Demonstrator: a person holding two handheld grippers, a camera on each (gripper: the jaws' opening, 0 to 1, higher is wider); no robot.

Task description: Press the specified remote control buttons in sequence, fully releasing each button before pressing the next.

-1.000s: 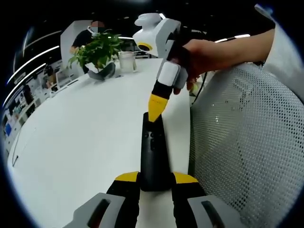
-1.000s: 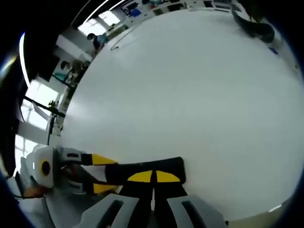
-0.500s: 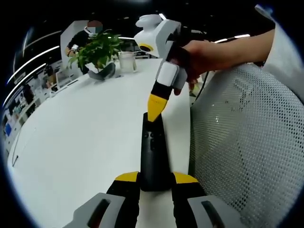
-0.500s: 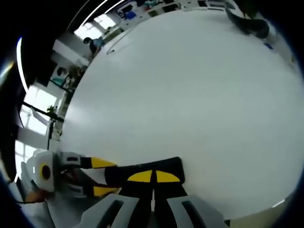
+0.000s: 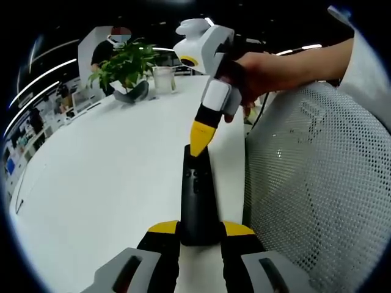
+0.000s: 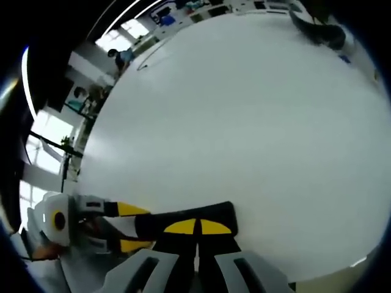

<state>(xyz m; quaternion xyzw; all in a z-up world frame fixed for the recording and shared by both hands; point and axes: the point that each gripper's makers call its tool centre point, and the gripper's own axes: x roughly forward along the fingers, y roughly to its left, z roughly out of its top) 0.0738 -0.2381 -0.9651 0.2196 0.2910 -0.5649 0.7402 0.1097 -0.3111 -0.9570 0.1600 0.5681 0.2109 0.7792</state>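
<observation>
Black, rigid remote control point(image 5: 197, 198): left gripper point(image 5: 200, 231) clamps its near end; right gripper point(image 5: 199, 146), jaws together, probably touches its top buttons.

- One black remote control point(image 5: 197, 198) lay at frame centre.
- Two grippers: left gripper point(image 5: 200, 233), right gripper point(image 5: 199, 146).
- One potted plant point(image 5: 125, 67), upper left.
- One glass point(image 5: 164, 79) beside it.
- One mesh chair point(image 5: 317, 183), right.

White table point(image 5: 91, 177), mostly bare. Far end: potted green plant point(image 5: 125, 67) with clear glass cup point(image 5: 164, 79) just beside it. White mesh chair back point(image 5: 311, 183) against table's near edge. Person point(image 5: 107, 49) standing behind plant.
</observation>
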